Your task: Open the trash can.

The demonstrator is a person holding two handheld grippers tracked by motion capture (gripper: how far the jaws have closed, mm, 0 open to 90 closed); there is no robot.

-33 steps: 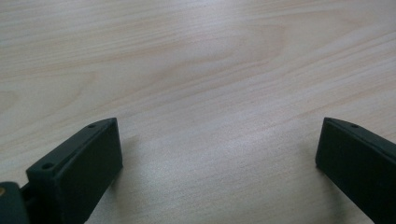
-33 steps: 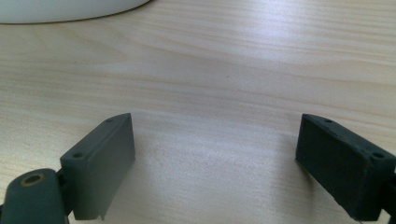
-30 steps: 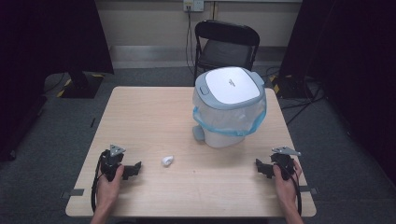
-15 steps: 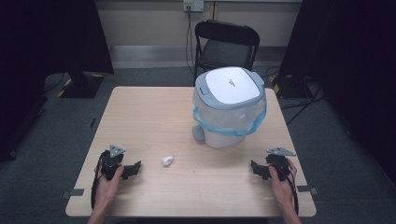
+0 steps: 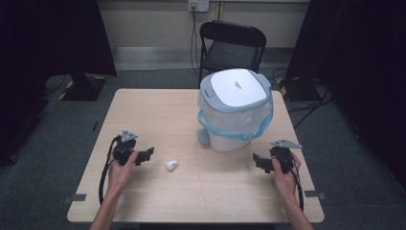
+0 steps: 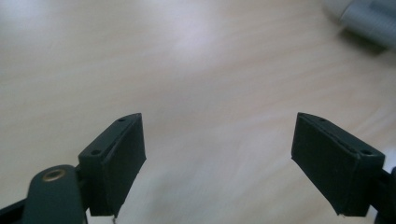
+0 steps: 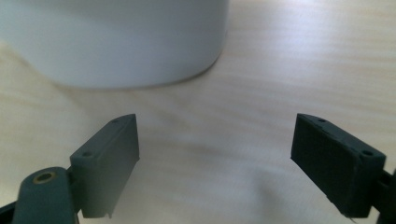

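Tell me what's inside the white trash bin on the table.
The trash bin has its grey-rimmed white lid shut, so the contents are hidden. A clear liner bag with a blue edge folds out from under the rim and hangs down the outside, so a bag lines it.

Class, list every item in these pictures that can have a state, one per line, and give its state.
White pedal bin with grey lid: lid shut, blue liner fitted, upright.
Small white crumpled wad: lying loose on the table.
Black folding chair: unfolded, empty.
Left gripper: open, nothing between jaws.
Right gripper: open, empty.
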